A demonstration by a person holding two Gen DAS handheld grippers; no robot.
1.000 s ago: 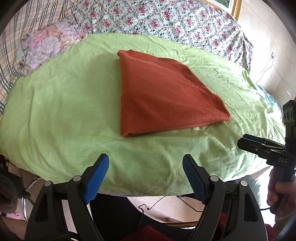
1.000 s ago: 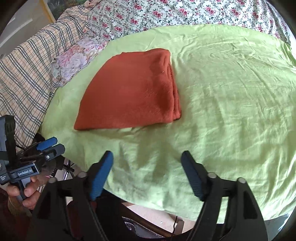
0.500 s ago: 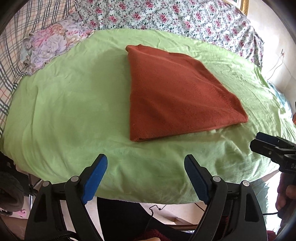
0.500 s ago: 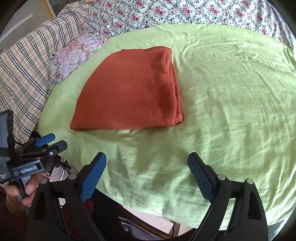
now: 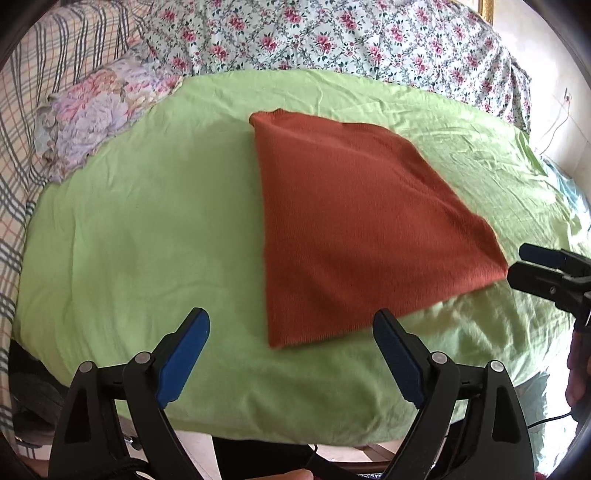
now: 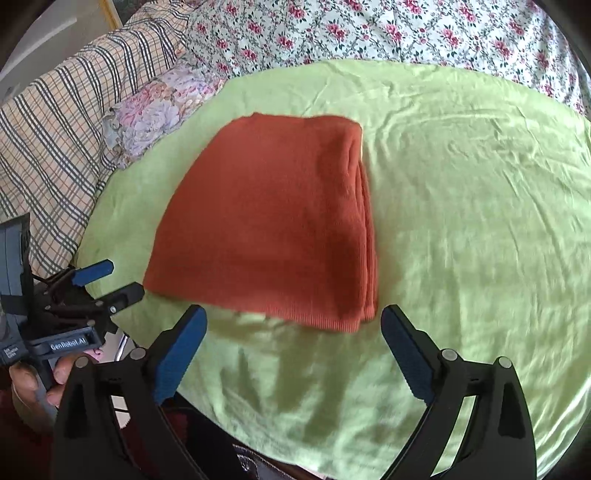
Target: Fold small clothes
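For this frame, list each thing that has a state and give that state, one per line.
rust-red garment: folded flat, lying on the sheet, not gripped.
green sheet: spread over the bed, wrinkled.
left gripper: jaws opening, nothing between them, short of the garment.
right gripper: jaws opening, nothing between them, at the garment's near edge.
floral pillow: lying beside the sheet.

A bed spread with a light green sheet (image 6: 461,206) carries a folded rust-orange knit garment (image 6: 273,221), lying flat near the sheet's front edge with its stacked fold edges along its right side in the right wrist view. Beyond the garment, a rose-patterned floral coverlet (image 6: 369,33) covers the far part of the bed. To the garment's far left, a small pastel floral cushion (image 6: 155,107) rests against a plaid blanket (image 6: 62,125) bordering the sheet.
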